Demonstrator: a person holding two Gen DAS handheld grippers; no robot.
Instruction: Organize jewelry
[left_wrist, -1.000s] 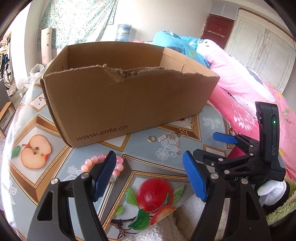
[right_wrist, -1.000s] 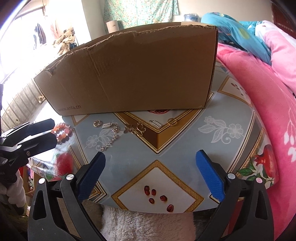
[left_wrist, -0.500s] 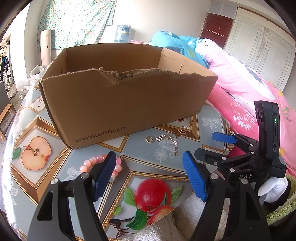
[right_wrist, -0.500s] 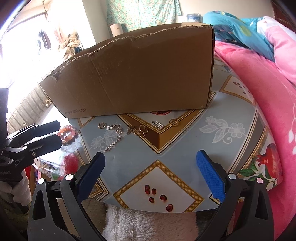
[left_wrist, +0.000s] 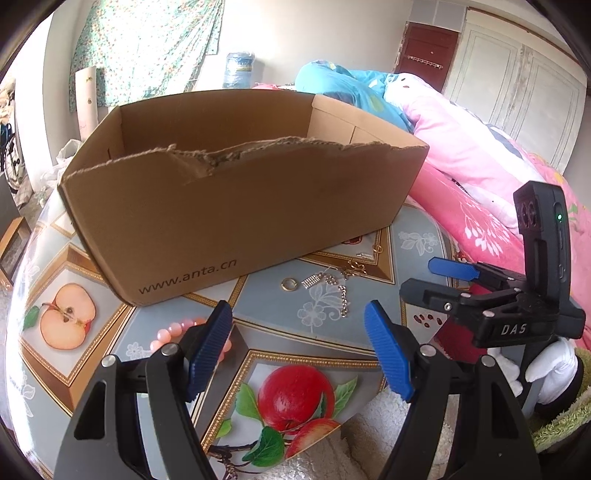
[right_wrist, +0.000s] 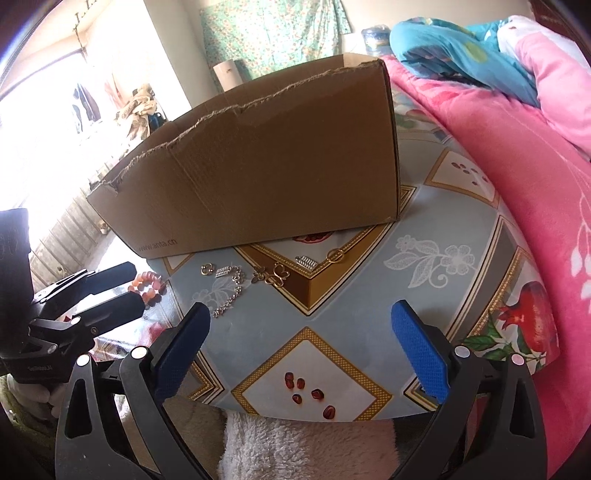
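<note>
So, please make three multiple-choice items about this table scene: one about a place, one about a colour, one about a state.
1. Where does the bead bracelet lie?
A. Inside the cardboard box
B. On the table in front of the cardboard box
C. On the pink blanket

2. What colour are the pads of the left tool?
A. Blue
B. Red
C. Yellow

3. In what state is the right tool?
A. Shut on the silver chain
B. Shut on a ring
C. Open, holding nothing

Answers: 1 B, the beads rest on the table near the box's printed side. 2 A, both ribbed pads are blue. 3 C, its jaws stand wide apart over bare tabletop.
</note>
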